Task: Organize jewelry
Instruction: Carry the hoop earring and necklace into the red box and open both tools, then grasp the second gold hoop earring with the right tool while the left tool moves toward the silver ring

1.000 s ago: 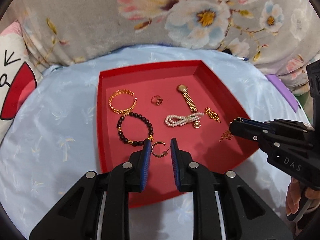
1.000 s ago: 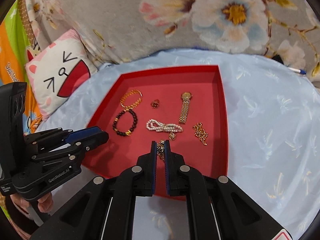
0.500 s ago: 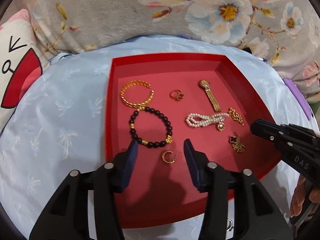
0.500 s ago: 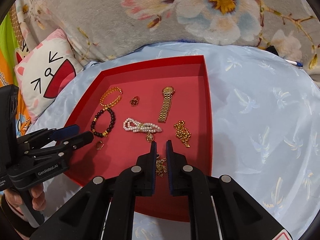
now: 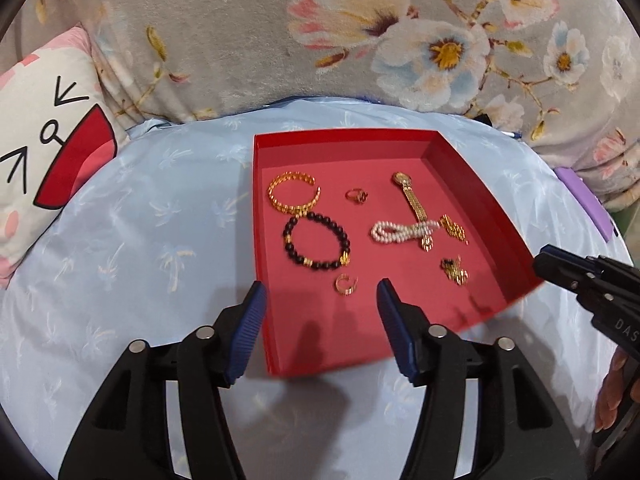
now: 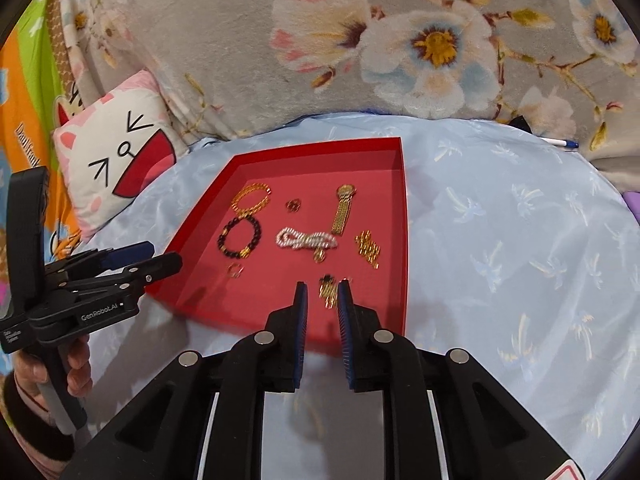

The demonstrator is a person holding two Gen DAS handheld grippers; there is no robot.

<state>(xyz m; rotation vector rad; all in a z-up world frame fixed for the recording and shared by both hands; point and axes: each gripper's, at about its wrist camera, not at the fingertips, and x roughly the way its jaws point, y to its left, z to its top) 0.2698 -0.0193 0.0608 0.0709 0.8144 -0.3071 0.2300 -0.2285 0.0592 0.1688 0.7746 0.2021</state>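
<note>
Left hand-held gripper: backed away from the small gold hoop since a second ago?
Yes. Left hand-held gripper pulled back toward the red tray's near edge, jaws just opening; hoop lies free.

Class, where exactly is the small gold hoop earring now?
In the left wrist view, the gold hoop earring lies in the red tray, just below the dark beaded bracelet.

The left claw points steeply downward, its jaws just having been opening — now wide, nothing between them. The right claw tilts down likewise, jaws parting slightly, pads gripping nothing — a hand grips the left handle.
</note>
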